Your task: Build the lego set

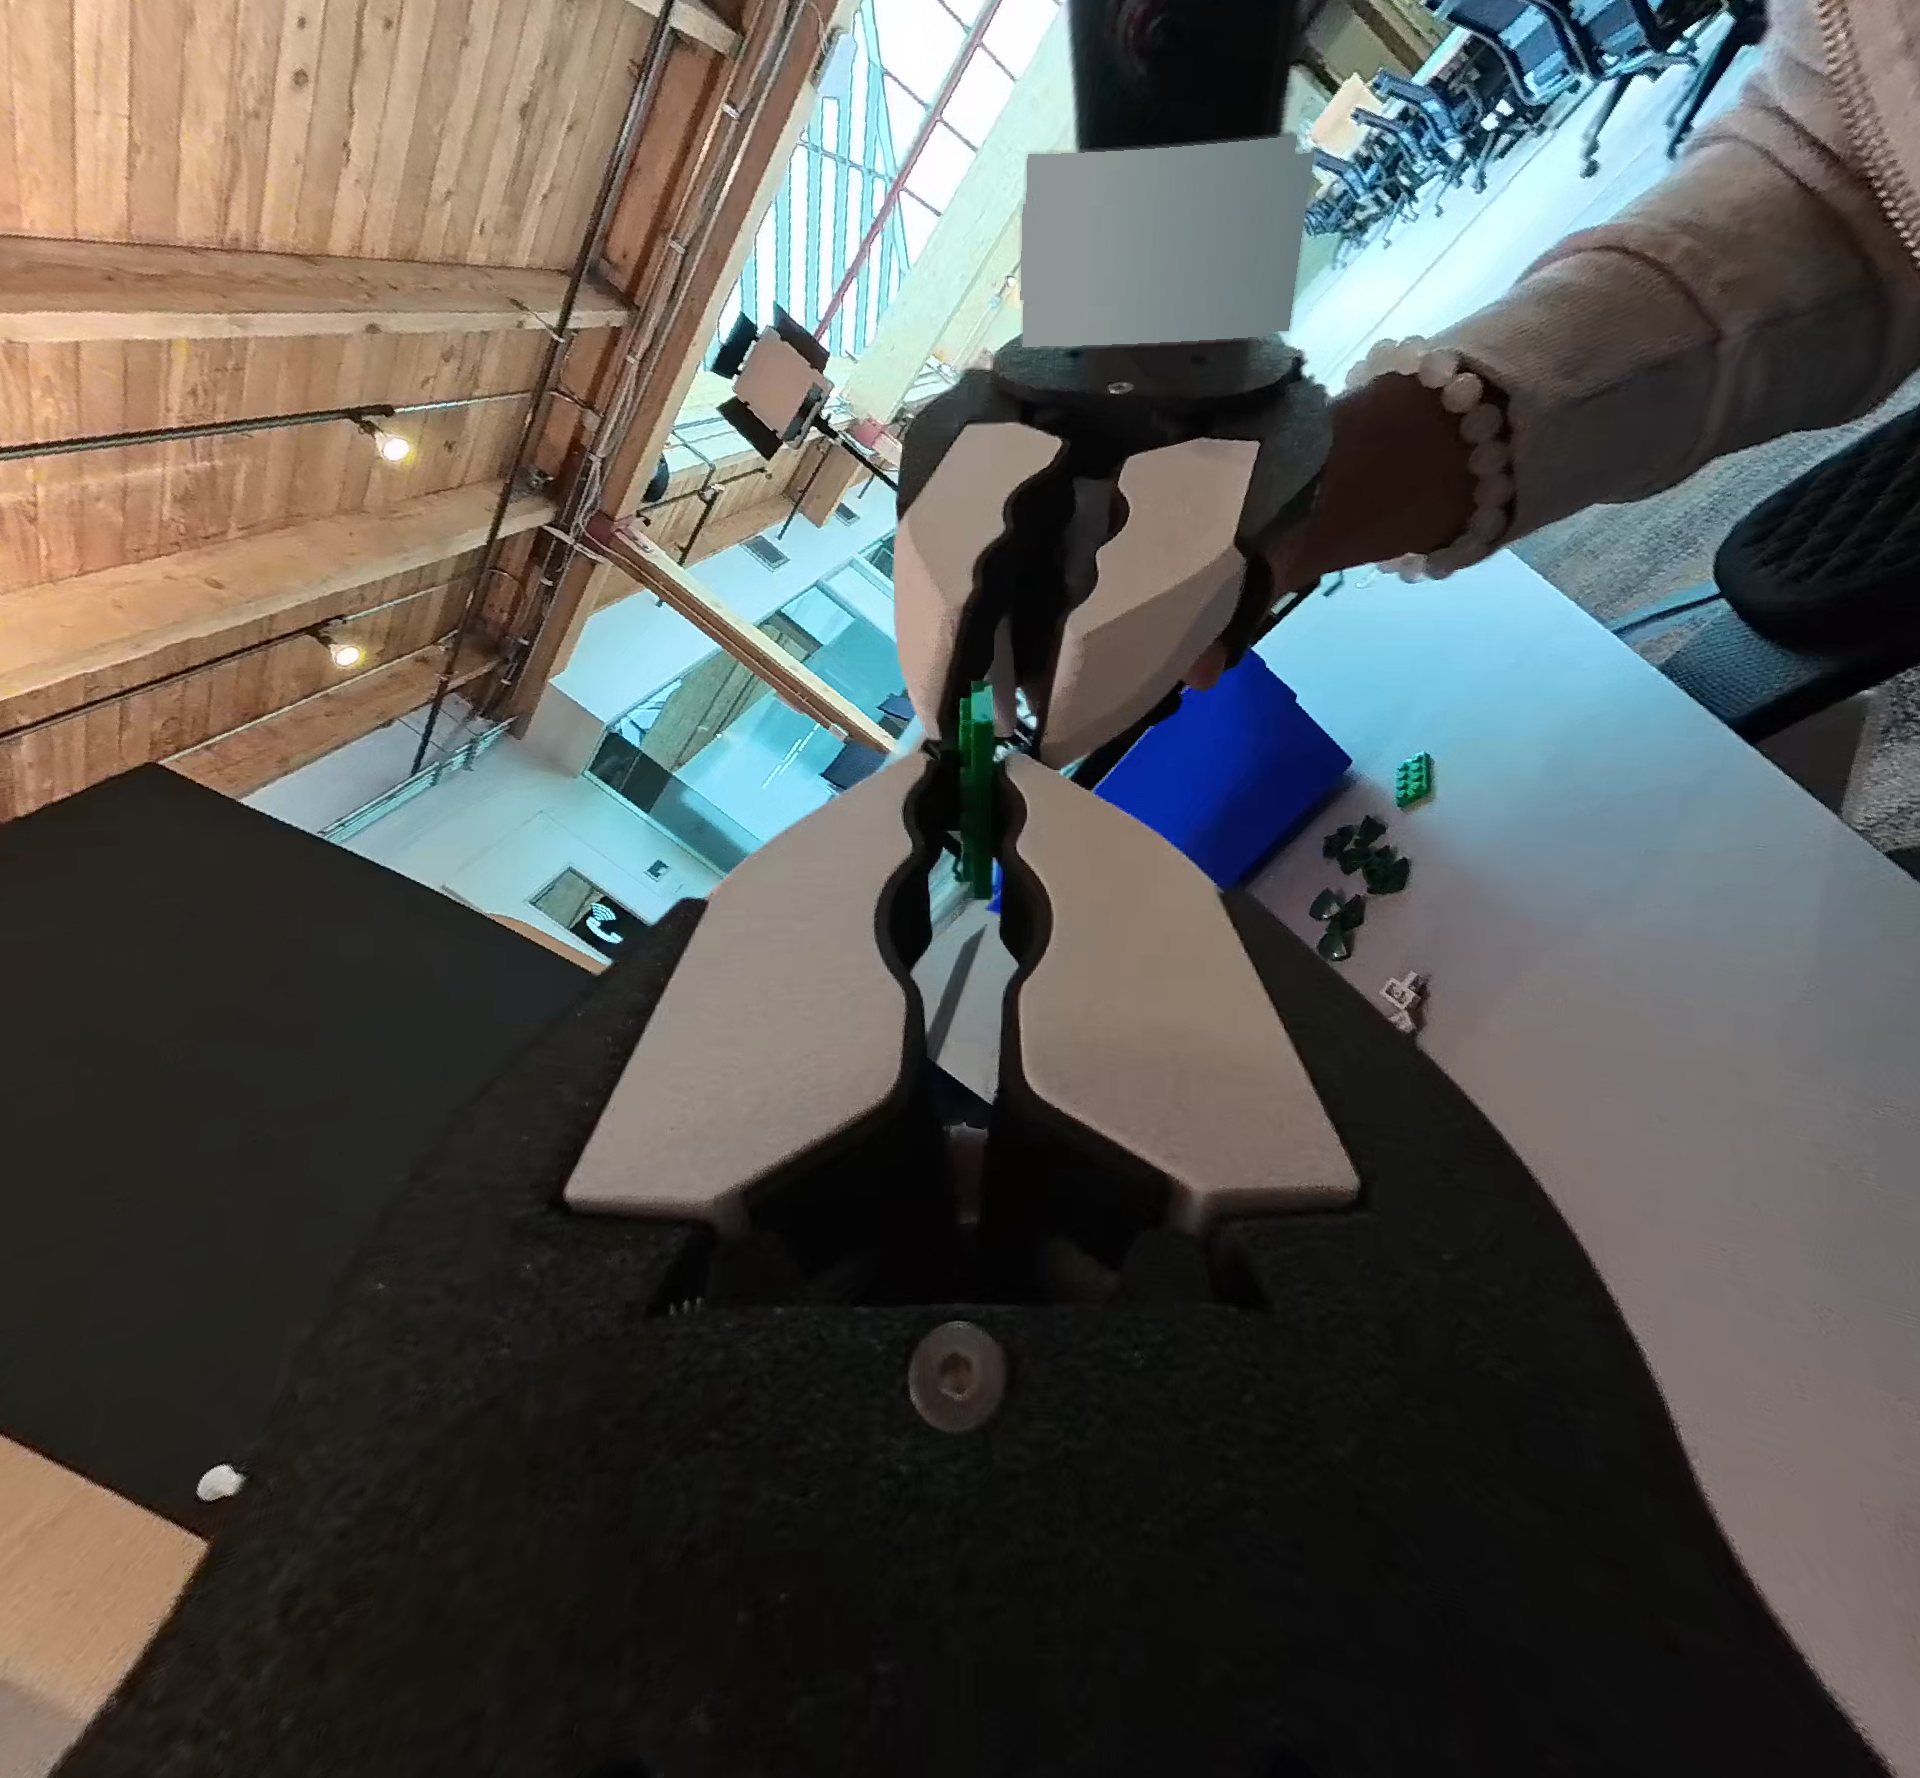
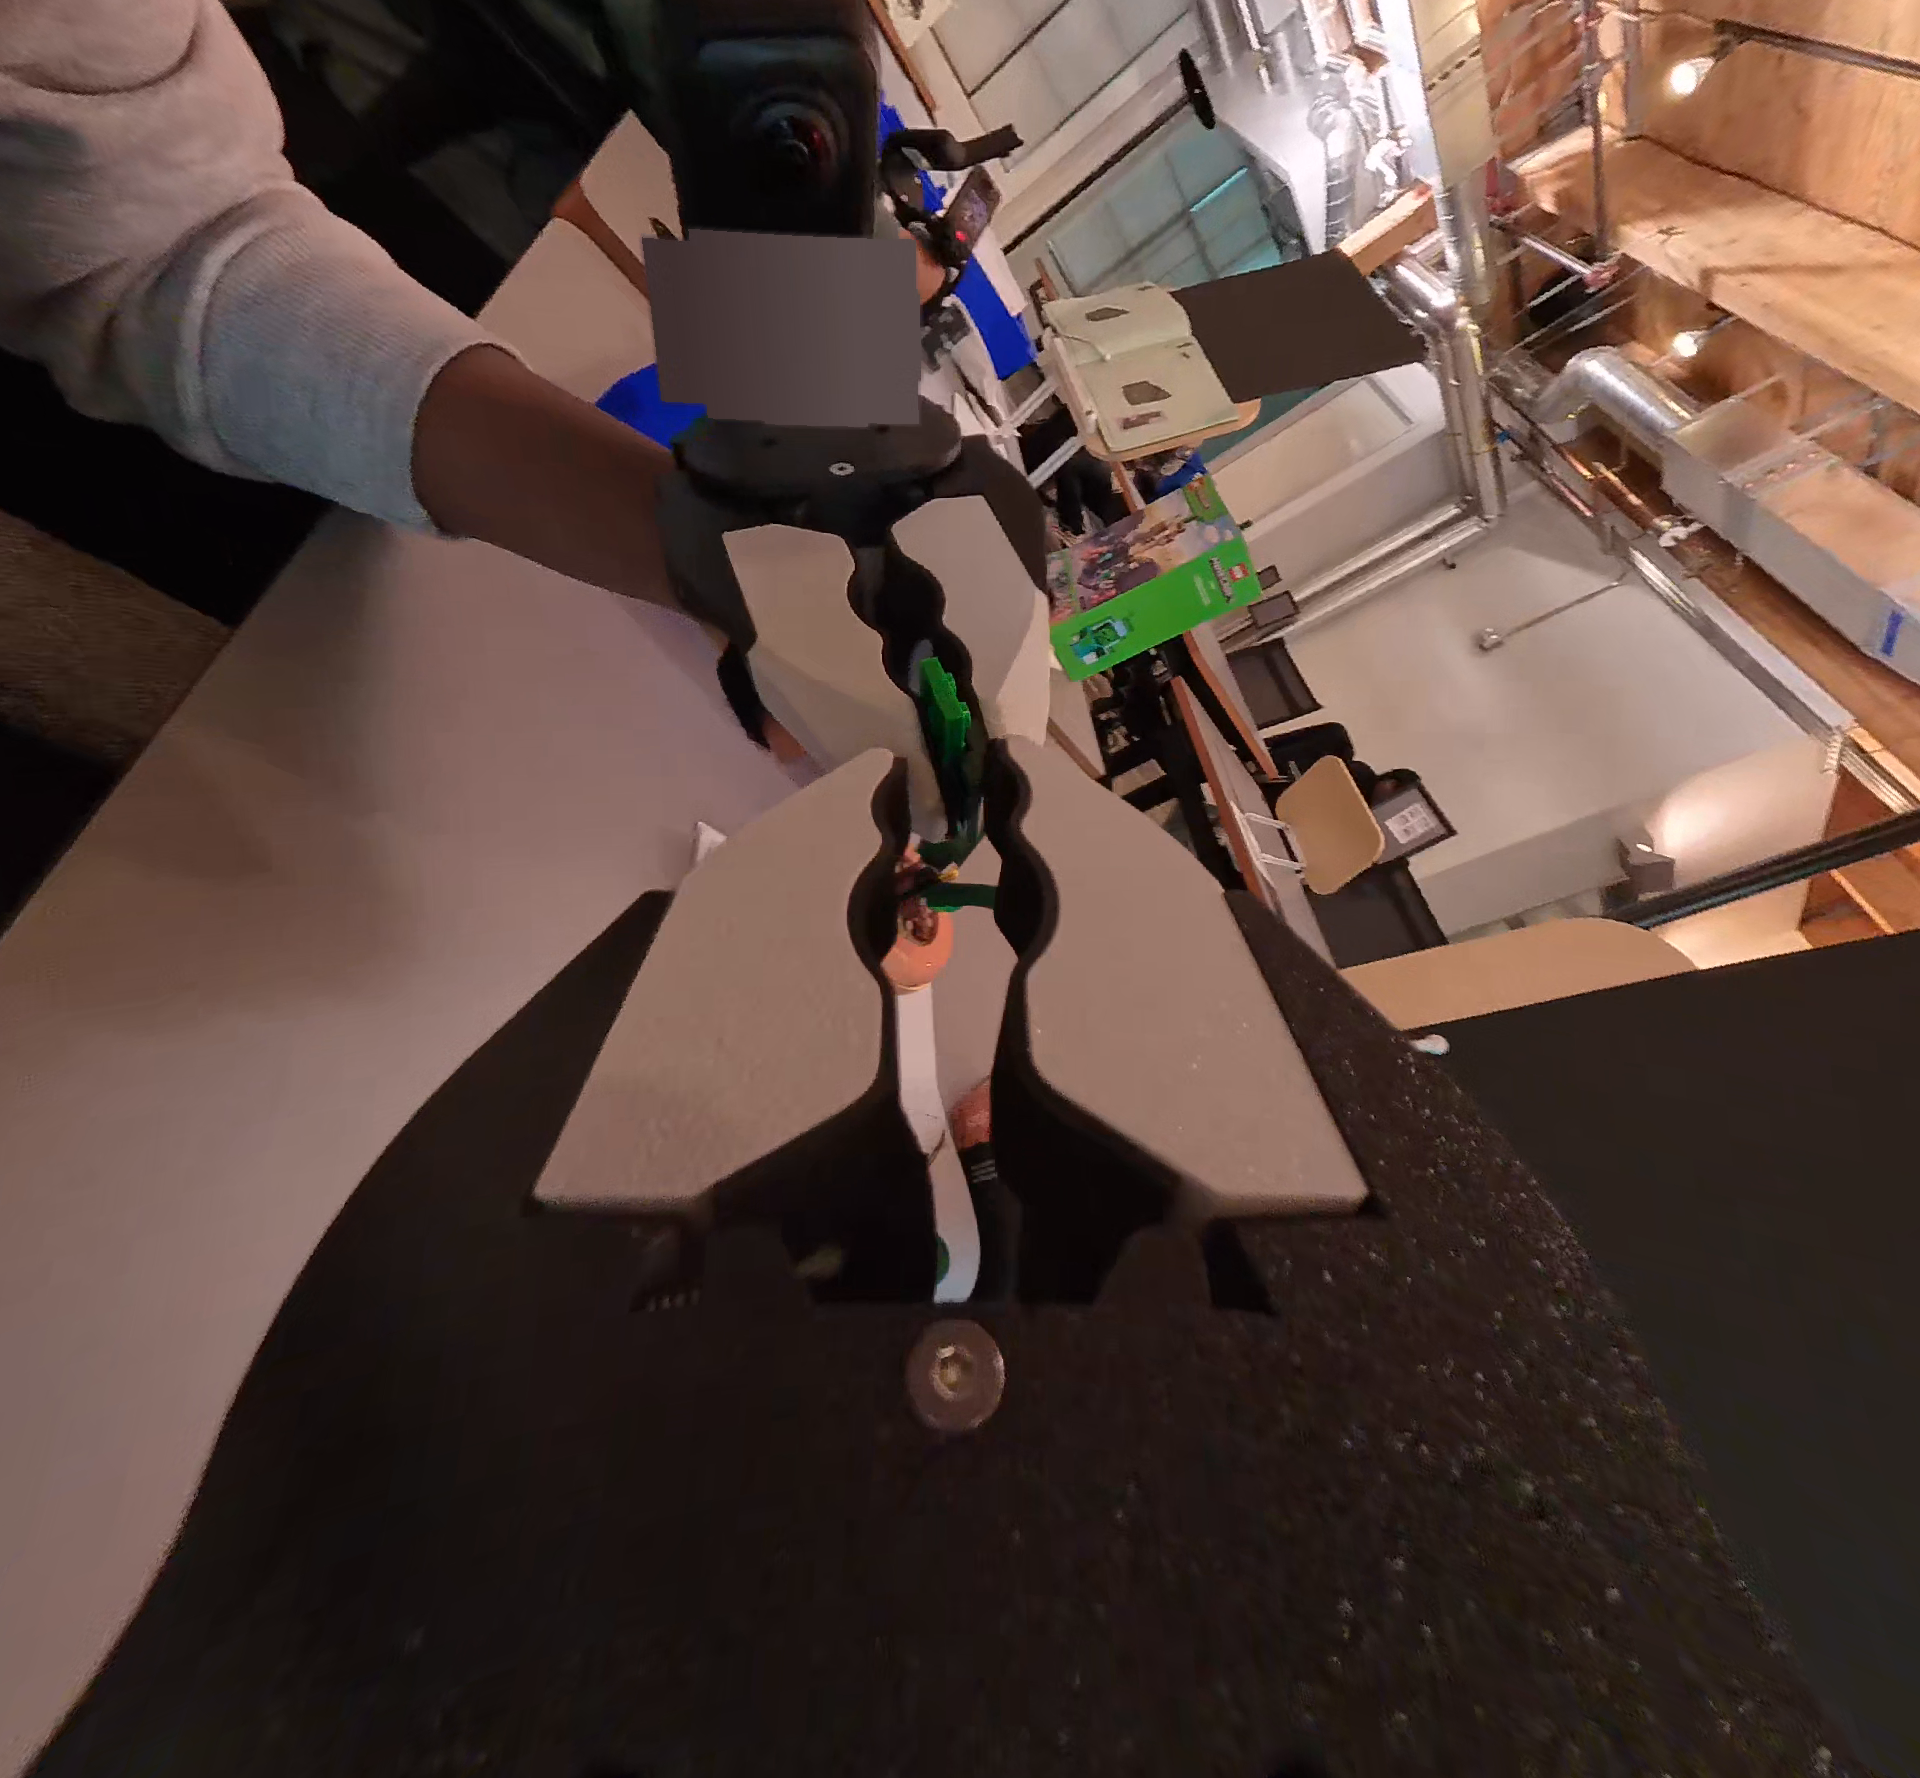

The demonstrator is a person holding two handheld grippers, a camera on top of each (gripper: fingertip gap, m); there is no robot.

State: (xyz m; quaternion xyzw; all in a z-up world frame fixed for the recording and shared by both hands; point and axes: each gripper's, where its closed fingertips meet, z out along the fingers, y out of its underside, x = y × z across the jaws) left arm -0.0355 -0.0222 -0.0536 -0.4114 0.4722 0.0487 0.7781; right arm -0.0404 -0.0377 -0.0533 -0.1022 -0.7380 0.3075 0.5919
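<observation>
Both grippers face each other, tip to tip, above the white table (image 1: 1621, 949). My left gripper (image 1: 968, 778) is shut on a bright green lego plate (image 1: 977, 798), held on edge between its fingertips. My right gripper (image 2: 943, 770) is shut on the other end of the same build, where dark green pieces (image 2: 954, 845) join the bright green plate (image 2: 943, 702). The right gripper also shows in the left wrist view (image 1: 1003, 689), and the left gripper in the right wrist view (image 2: 935, 689). A person's hand holds each gripper.
On the table lie a blue box (image 1: 1226, 772), a loose green plate (image 1: 1413, 778), several dark green pieces (image 1: 1361, 861) and a small white piece (image 1: 1403, 996). A green lego set box (image 2: 1153, 596) stands farther back. A tan round piece (image 2: 920, 959) lies below my right fingers. Left and right tips are no more than a few centimetres apart.
</observation>
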